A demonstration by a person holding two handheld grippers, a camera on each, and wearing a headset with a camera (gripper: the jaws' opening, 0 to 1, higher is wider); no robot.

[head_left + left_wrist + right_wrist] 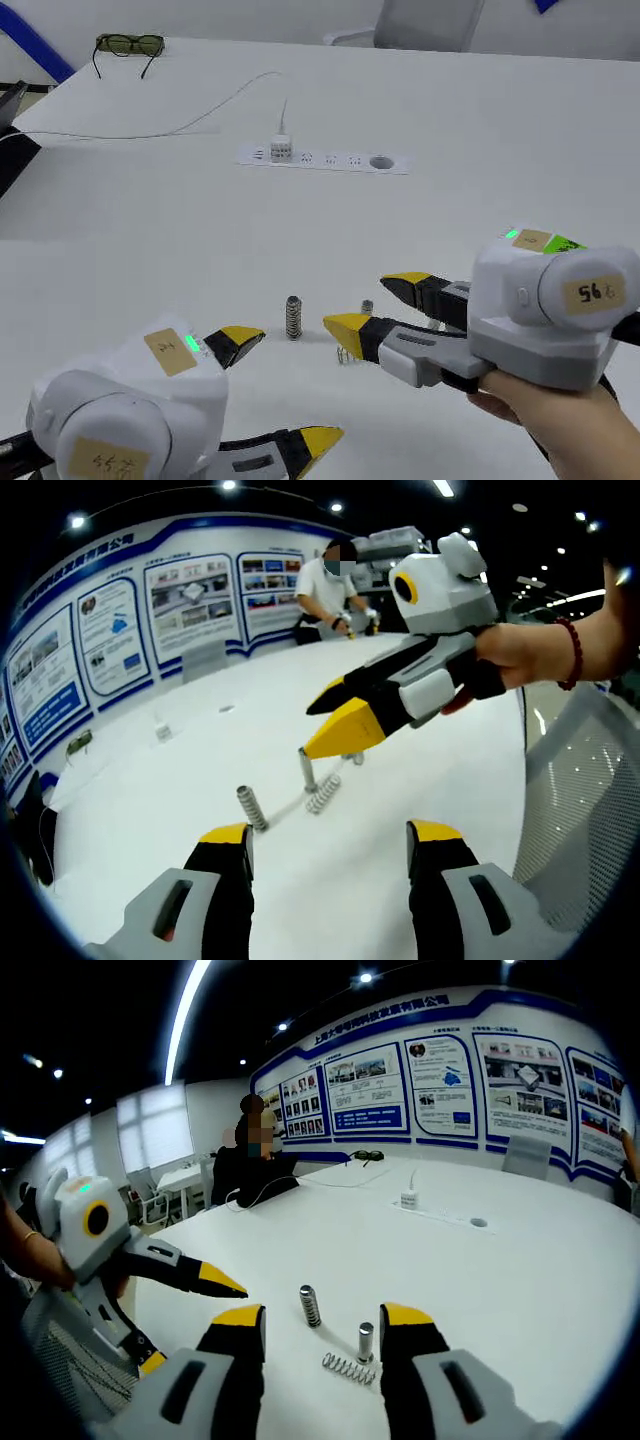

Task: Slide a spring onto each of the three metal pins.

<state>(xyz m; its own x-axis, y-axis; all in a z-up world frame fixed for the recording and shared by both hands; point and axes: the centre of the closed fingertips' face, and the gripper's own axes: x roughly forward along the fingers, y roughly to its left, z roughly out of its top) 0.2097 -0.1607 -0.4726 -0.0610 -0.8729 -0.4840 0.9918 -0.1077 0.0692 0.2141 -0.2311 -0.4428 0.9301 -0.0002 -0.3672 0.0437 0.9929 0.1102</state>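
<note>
A metal pin wearing a spring (293,317) stands upright on the white table (150,250). To its right is a bare pin (367,308), between the jaws of my open right gripper (372,303). A loose spring (345,355) lies flat just in front of that pin. In the right gripper view the sprung pin (311,1305), bare pin (365,1341) and loose spring (348,1367) sit just beyond my open right gripper (322,1314). My left gripper (285,388) is open and holds nothing, at the near left. The left gripper view shows the sprung pin (252,808), bare pin (307,770) and loose spring (323,795).
A white power strip (325,159) with a plug and a cable lies further back on the table. Dark glasses (130,44) rest at the far left corner. A chair (425,22) stands behind the table. People sit in the background.
</note>
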